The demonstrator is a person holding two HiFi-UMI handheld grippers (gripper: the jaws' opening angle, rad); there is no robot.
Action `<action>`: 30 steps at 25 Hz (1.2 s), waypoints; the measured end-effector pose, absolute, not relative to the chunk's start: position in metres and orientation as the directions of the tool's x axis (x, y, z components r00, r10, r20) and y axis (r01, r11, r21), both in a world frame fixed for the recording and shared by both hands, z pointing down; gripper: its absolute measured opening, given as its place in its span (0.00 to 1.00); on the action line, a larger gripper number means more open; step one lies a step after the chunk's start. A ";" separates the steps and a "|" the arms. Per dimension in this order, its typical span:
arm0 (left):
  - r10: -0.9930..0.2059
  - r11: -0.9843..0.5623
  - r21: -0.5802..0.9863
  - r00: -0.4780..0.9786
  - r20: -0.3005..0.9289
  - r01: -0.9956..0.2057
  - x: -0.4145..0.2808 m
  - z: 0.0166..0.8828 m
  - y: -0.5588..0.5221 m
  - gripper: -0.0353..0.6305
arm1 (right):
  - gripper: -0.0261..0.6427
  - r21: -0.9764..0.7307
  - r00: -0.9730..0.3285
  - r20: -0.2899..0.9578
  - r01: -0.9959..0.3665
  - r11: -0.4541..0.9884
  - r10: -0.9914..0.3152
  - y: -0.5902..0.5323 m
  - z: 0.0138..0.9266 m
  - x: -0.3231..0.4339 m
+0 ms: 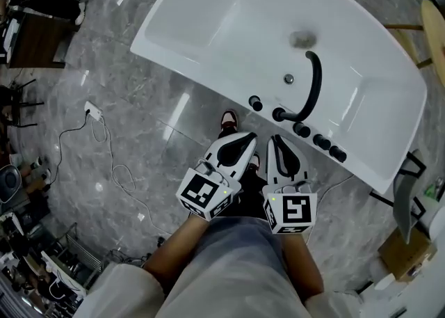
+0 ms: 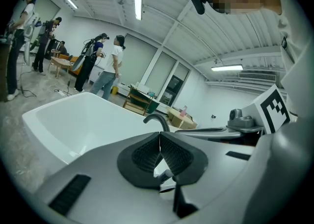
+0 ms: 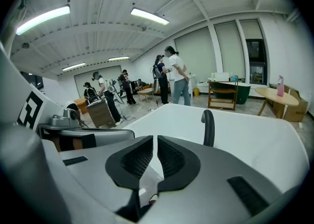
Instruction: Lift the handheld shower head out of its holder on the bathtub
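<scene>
A white bathtub (image 1: 208, 24) stands on the grey marble floor. A black arched spout (image 1: 316, 83) rises from its near rim, with a row of black fittings (image 1: 321, 142) and a knob (image 1: 256, 104) beside it. Which fitting is the shower head I cannot tell. My left gripper (image 1: 250, 140) and right gripper (image 1: 277, 140) hang side by side just short of that rim, both shut and empty. In the left gripper view the left gripper (image 2: 159, 137) has its pads closed, with the spout (image 2: 156, 118) beyond. The right gripper (image 3: 155, 142) points at the spout (image 3: 208, 125).
A power strip (image 1: 91, 109) and its cable lie on the floor at left. My shoe (image 1: 228, 120) stands by the tub's side. Wooden furniture (image 1: 434, 28) and a box (image 1: 407, 250) stand at right. Several people (image 3: 174, 76) stand beyond the tub.
</scene>
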State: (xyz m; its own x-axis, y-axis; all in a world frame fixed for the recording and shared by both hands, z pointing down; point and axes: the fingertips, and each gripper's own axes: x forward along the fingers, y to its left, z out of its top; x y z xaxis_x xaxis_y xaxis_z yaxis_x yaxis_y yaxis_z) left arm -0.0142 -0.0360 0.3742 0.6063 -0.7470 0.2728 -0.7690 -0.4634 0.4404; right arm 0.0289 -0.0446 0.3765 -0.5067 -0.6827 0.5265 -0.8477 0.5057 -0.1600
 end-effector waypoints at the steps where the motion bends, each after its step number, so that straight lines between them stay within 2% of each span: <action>1: -0.744 -0.464 0.443 0.608 0.275 -0.767 -0.017 0.377 -0.040 0.06 | 0.07 -0.160 -0.502 0.532 -0.851 0.501 -0.682 -0.048 0.381 0.027; 12: -0.693 -0.496 0.452 0.652 0.308 -0.741 -0.040 0.406 -0.091 0.06 | 0.08 -0.115 -0.423 0.602 -0.885 0.452 -0.677 -0.074 0.413 0.008; 18: -0.692 -0.536 0.353 0.639 0.335 -0.766 -0.037 0.421 -0.106 0.06 | 0.18 -0.095 -0.410 0.612 -0.887 0.451 -0.677 -0.081 0.442 0.008; 24: -0.694 -0.540 0.264 0.600 0.397 -0.799 -0.028 0.443 -0.104 0.06 | 0.22 -0.111 -0.421 0.610 -0.884 0.454 -0.671 -0.077 0.473 0.015; 30: -0.686 -0.528 0.259 0.585 0.432 -0.809 -0.029 0.472 -0.114 0.06 | 0.25 -0.112 -0.422 0.634 -0.880 0.462 -0.648 -0.081 0.507 0.018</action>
